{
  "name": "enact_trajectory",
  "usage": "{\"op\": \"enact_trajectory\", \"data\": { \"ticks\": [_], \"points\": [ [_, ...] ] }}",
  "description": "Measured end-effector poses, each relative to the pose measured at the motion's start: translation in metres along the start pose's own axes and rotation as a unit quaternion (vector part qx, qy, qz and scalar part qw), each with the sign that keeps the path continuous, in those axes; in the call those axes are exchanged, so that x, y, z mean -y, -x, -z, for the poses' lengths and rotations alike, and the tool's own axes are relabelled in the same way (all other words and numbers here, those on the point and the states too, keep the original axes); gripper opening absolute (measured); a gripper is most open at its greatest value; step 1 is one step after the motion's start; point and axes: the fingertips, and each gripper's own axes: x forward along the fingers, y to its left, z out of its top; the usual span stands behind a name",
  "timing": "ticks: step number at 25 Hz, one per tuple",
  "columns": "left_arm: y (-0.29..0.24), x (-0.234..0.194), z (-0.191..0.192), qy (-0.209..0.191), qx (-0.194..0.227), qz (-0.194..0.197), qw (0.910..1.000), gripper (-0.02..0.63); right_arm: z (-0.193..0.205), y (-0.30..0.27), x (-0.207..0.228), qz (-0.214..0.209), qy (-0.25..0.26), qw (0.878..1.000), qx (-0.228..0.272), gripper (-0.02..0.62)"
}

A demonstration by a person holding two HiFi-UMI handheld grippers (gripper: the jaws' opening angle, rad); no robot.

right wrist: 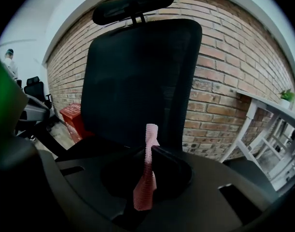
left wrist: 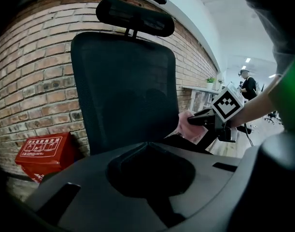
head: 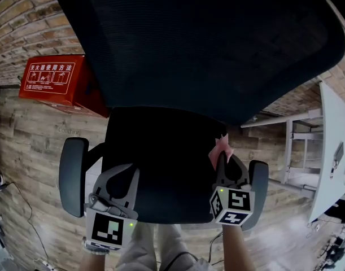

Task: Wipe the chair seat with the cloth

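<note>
A black office chair fills the head view; its seat lies under the big mesh backrest. My right gripper hovers at the seat's right edge, shut on a pink cloth that sticks up past its tips. In the right gripper view the cloth runs twisted between the jaws, in front of the backrest. My left gripper is over the seat's front left, shut with nothing in it. In the left gripper view the right gripper and the cloth show beside the backrest.
The chair's armrests flank both grippers. A red box stands on the wooden floor by the brick wall, left of the chair. A white desk frame stands at the right. A person stands far off.
</note>
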Motion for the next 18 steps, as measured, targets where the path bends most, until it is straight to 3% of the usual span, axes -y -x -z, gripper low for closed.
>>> {"op": "enact_trajectory", "data": {
  "ticks": [9,18],
  "points": [
    [-0.019,-0.012,0.016,-0.005,-0.007,0.004,1.0000,0.017,0.029,-0.035,0.023,0.069,-0.012,0.997,-0.033,0.051],
    [-0.027,-0.018,0.037,-0.009,-0.021,0.010,0.9997,0.017,0.049,-0.077,0.040,0.102,-0.015,0.993,-0.057,0.051]
  ]
}}
